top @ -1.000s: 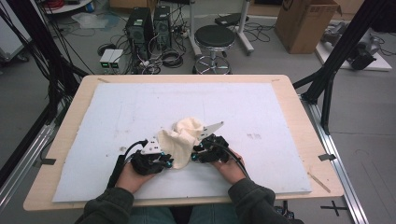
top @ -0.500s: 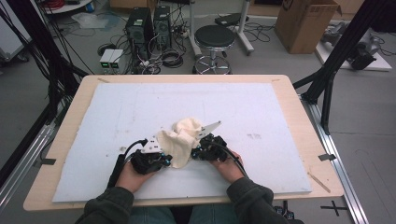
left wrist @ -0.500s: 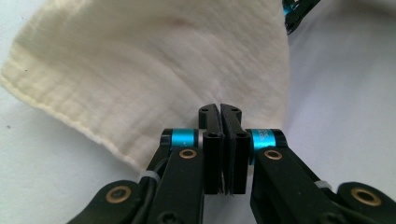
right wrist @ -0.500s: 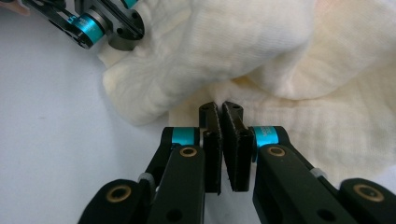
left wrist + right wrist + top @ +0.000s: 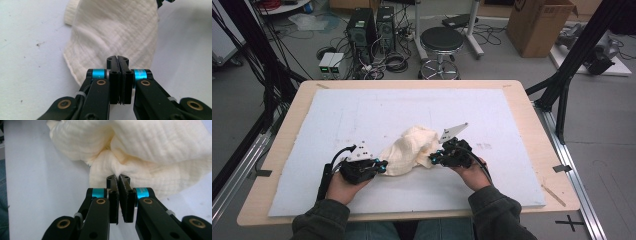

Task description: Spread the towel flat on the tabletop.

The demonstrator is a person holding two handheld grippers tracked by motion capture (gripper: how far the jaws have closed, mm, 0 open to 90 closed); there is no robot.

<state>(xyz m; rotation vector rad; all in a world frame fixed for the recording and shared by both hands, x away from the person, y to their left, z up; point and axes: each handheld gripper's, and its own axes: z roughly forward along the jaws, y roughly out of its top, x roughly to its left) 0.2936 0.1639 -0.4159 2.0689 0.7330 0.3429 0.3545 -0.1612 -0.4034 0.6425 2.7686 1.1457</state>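
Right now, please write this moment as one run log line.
left gripper: shut on cloth edge | right gripper: shut on cloth, opposite side | cloth: cream, bunched between both | surface: white mat

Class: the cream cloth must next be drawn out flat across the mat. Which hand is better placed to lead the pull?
Probably right: the right gripper pinches the bunched cloth with bare mat beyond; the left gripper can anchor.
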